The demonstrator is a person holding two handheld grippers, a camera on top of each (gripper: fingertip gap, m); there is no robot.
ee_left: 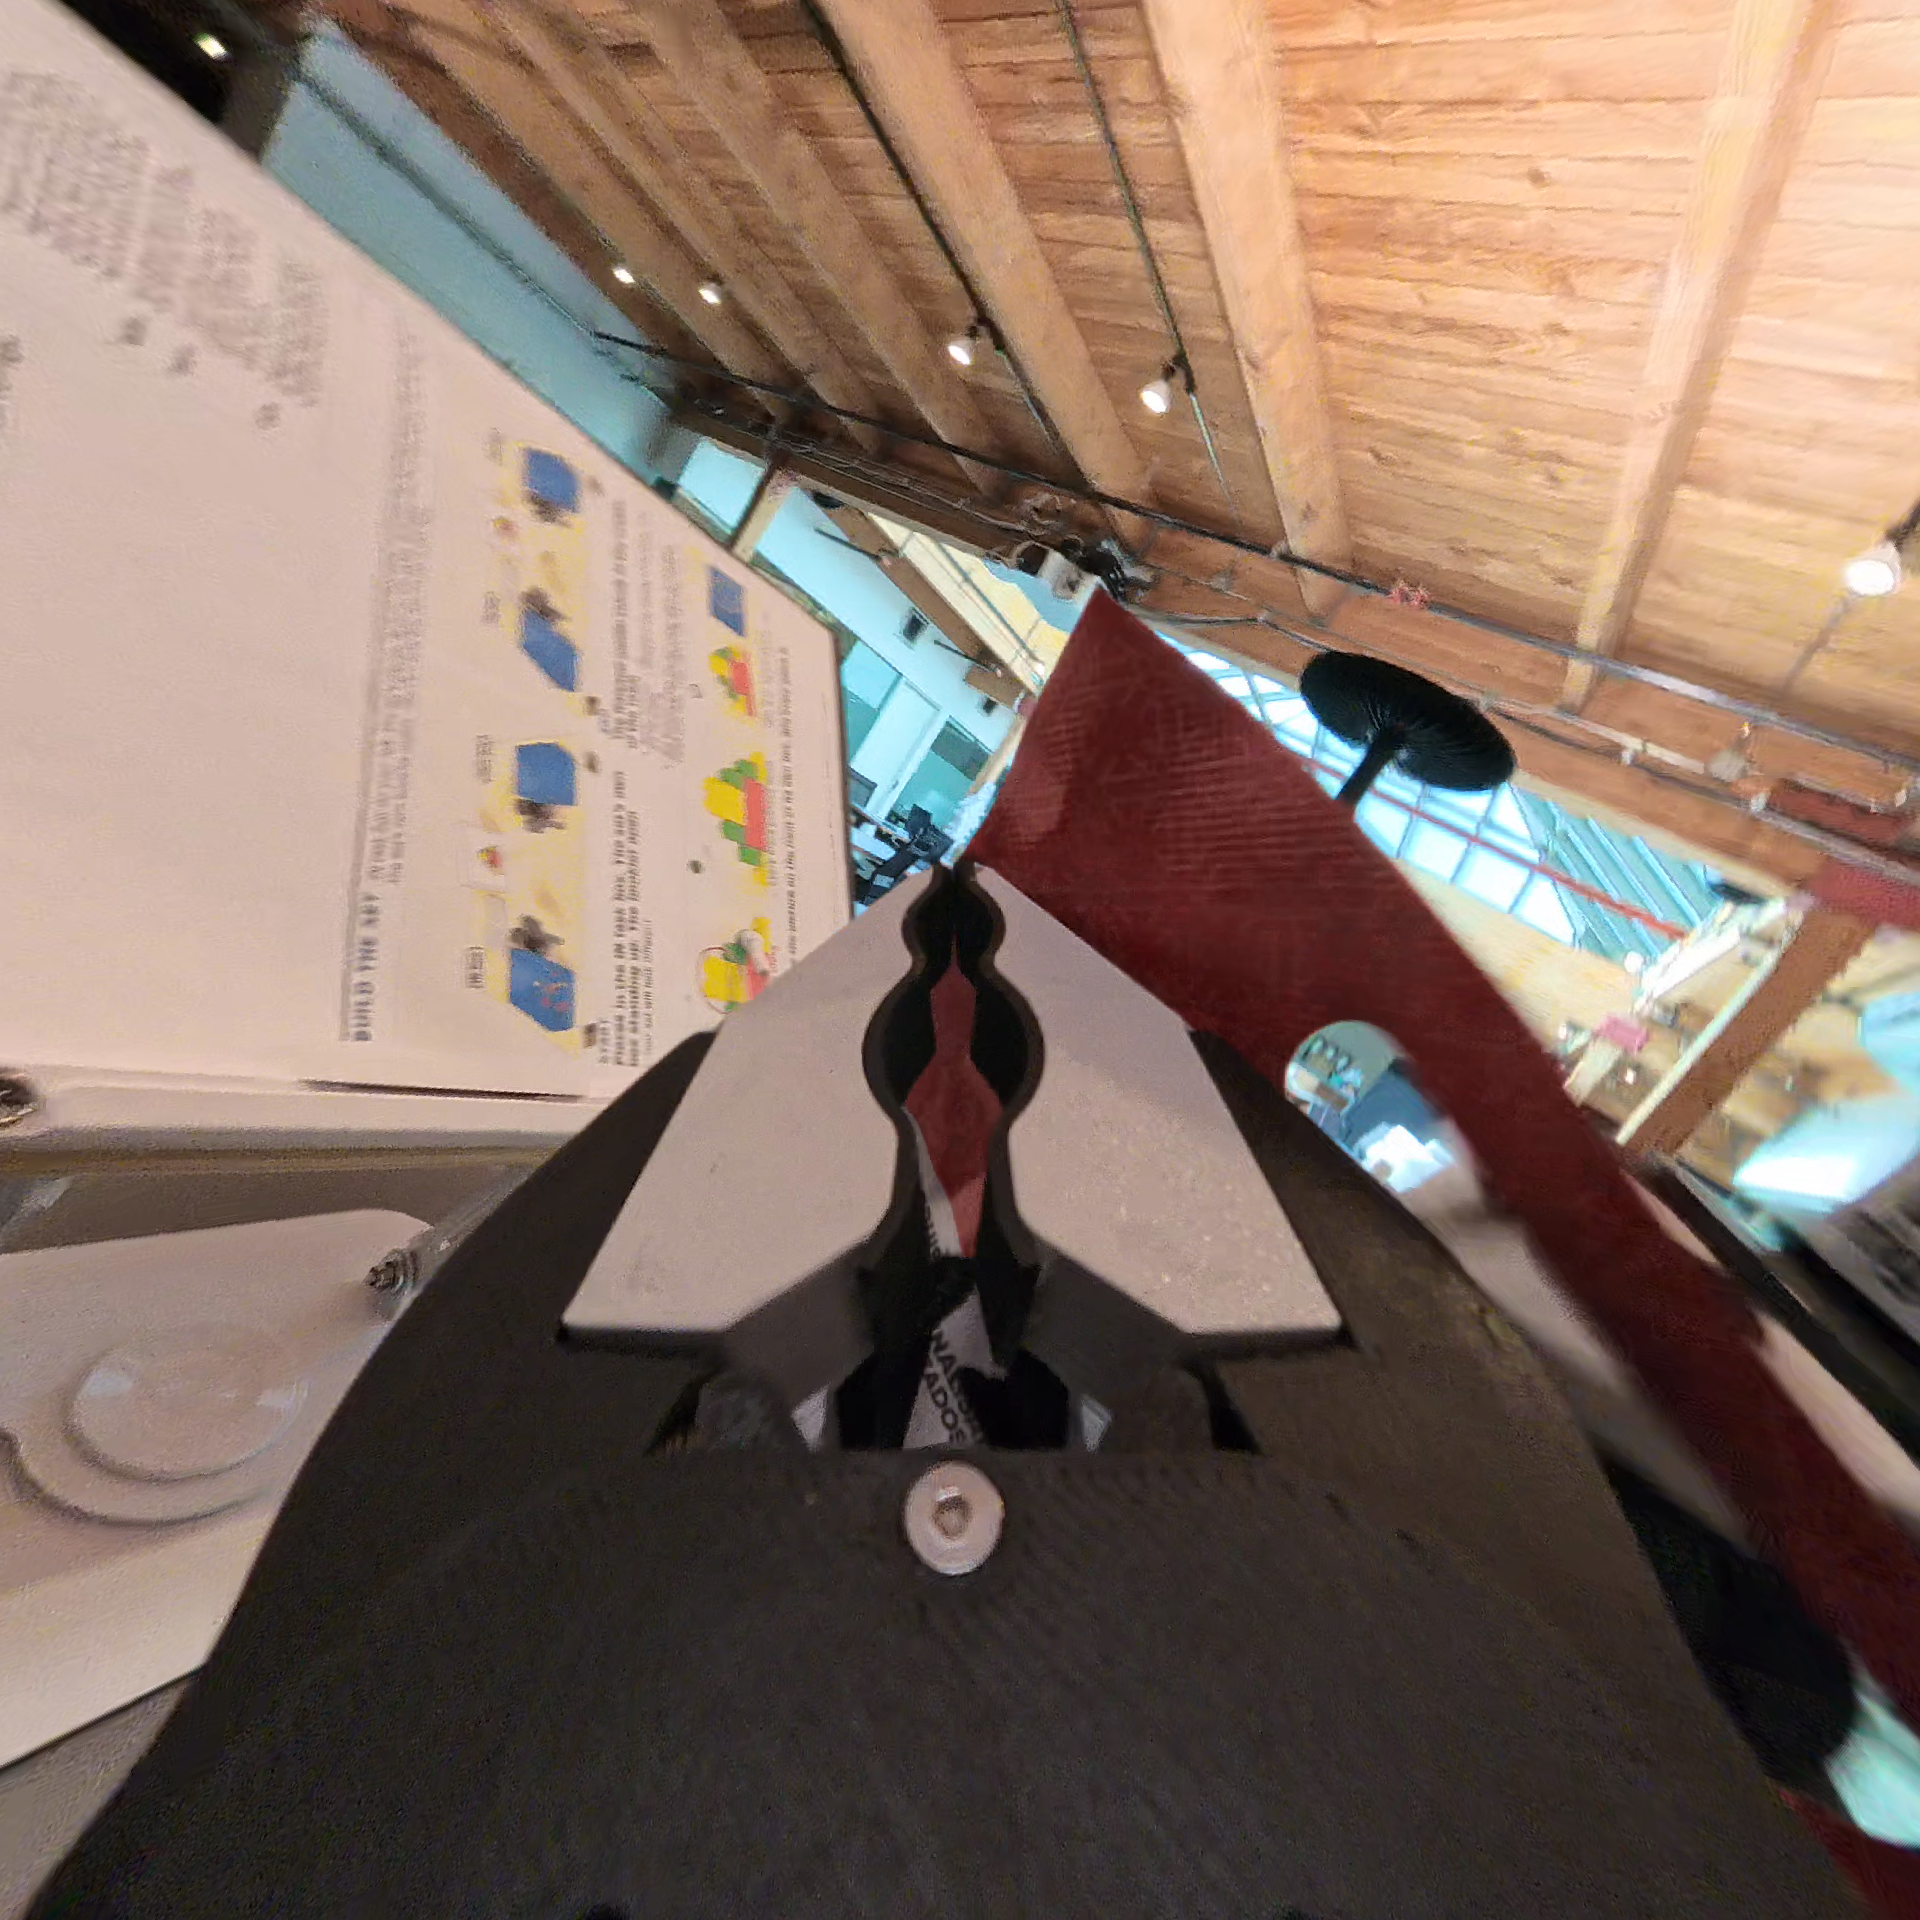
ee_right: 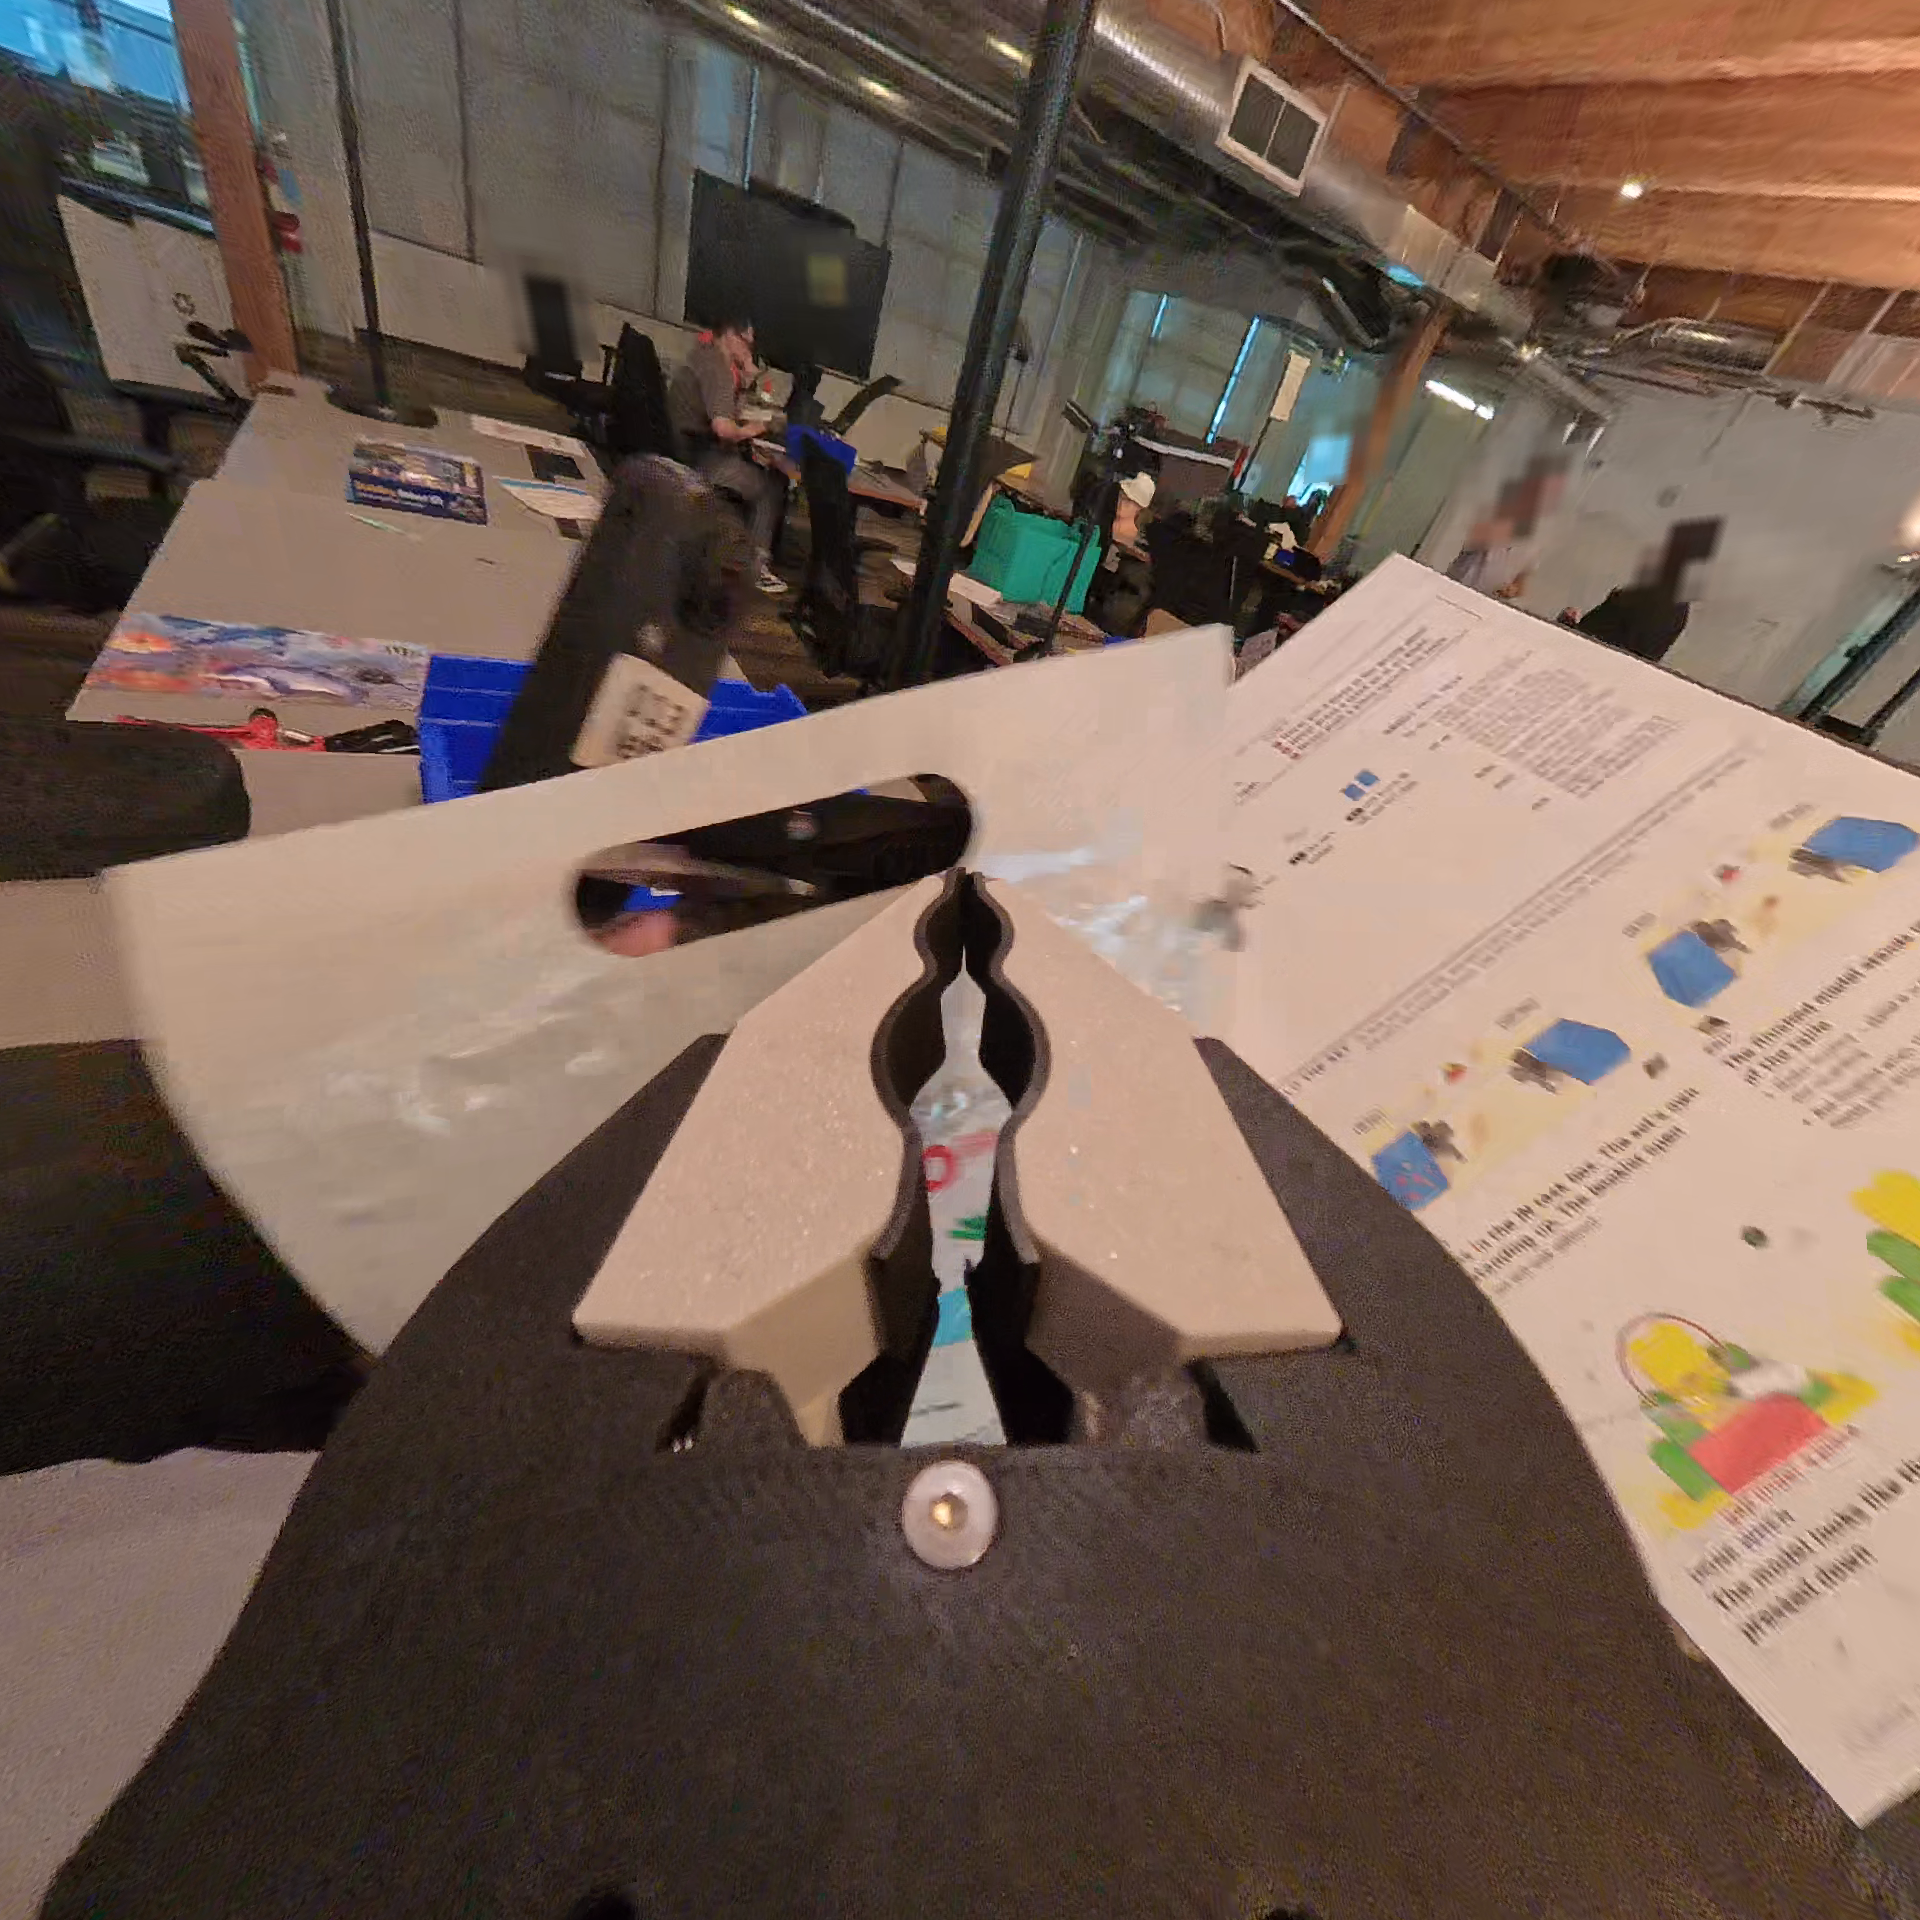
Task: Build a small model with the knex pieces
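Observation:
My left gripper [ee_left: 954,883] is shut on the edge of a dark red plastic bag panel [ee_left: 1195,831] that runs off to the lower right and has an oval handle hole [ee_left: 1351,1091]. It points up toward the ceiling. My right gripper [ee_right: 961,888] is shut on a whitish, partly clear plastic bag panel [ee_right: 416,987] just below its oval handle cut-out [ee_right: 774,862]. The left gripper's black body [ee_right: 634,613] shows behind this panel and through the cut-out. Printed packaging shows between the right jaws.
A printed instruction sheet with coloured brick pictures stands at the left [ee_left: 260,675] and lies at the right [ee_right: 1558,935]. A white stand base [ee_left: 156,1403] is at the lower left. Behind are tables, a blue bin [ee_right: 468,717], a black pole [ee_right: 987,343] and seated people.

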